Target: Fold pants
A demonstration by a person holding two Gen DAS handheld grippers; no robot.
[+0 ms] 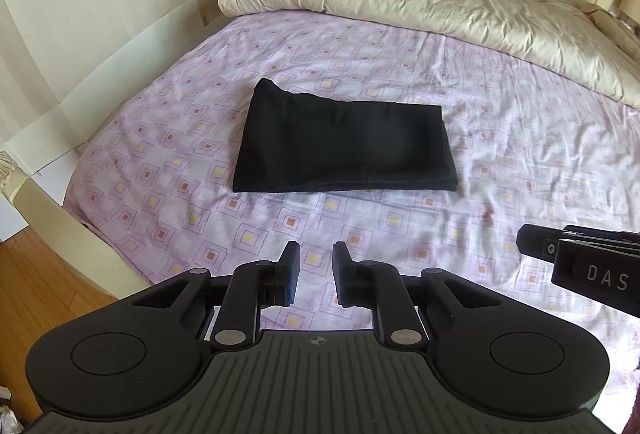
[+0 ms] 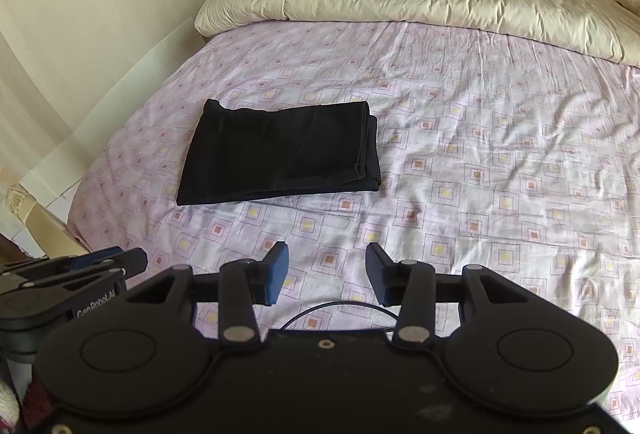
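Pants (image 1: 344, 142) lie in a compact black rectangle on the bed (image 1: 520, 162), well ahead of both tools, so the folding looks finished. Left tool (image 1: 316, 270) hovers spread, empty; right tool (image 2: 327, 270) likewise. Only the right view shows the stacked layers at the pants' right edge.

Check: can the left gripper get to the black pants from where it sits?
Probably yes. The left gripper is open and empty, and only bare bedsheet lies between its fingers and the folded pants. The right gripper sits off to the side, out of that path.
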